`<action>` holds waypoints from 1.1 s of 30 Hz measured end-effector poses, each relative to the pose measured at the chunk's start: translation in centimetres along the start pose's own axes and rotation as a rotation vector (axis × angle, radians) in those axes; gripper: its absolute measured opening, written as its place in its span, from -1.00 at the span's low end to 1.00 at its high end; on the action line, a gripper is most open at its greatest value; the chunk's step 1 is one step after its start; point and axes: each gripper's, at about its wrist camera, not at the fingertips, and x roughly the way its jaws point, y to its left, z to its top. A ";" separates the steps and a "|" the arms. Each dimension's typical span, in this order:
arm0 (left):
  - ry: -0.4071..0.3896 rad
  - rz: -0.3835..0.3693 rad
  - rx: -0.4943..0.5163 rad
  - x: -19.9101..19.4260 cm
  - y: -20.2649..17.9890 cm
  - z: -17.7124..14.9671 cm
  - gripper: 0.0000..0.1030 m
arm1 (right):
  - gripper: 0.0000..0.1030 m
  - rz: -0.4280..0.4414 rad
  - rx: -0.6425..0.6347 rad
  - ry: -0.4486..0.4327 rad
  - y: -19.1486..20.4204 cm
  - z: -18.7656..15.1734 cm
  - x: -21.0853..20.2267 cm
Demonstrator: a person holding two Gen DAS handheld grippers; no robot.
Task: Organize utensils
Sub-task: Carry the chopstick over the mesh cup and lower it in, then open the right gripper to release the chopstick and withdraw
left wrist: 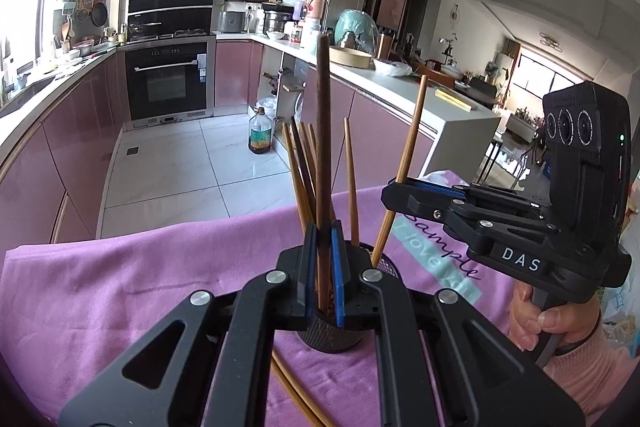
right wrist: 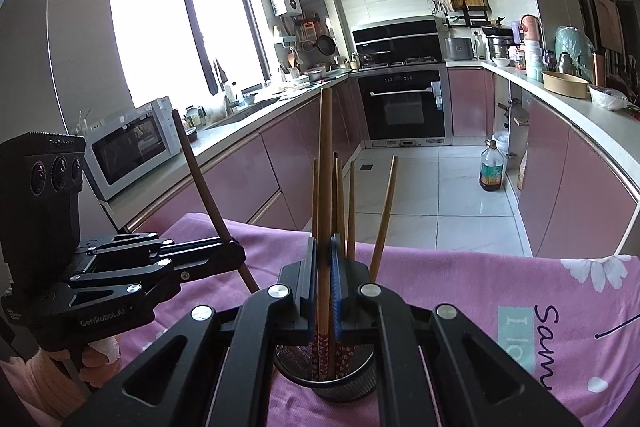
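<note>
I have my left gripper [left wrist: 323,267] clamped on a dark chopstick [left wrist: 322,131] and my right gripper [right wrist: 324,279] clamped on a lighter chopstick [right wrist: 325,187], both poised over the mesh holder [right wrist: 344,383] on the purple cloth [left wrist: 120,287]. My worry: crowded sticks inside could deflect a tip, or a nudge could tip the holder.

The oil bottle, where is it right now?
The oil bottle stands on the tiled kitchen floor, at the foot of the open cabinet, right of the oven.

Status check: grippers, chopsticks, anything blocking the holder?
Left gripper shut on a dark chopstick; right gripper shut on a light chopstick. Both tips over the holder. Holder already crowded; nothing else blocking.
</note>
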 end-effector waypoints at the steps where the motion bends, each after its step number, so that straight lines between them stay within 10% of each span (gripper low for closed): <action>1: 0.007 -0.001 0.003 0.2 0.1 0.0 -0.85 | -0.90 -0.001 0.000 0.004 -0.1 -0.1 0.0; 33: 0.067 0.037 -0.007 4.5 1.6 0.7 -0.81 | -0.86 -0.058 0.020 0.072 -0.5 -0.6 3.3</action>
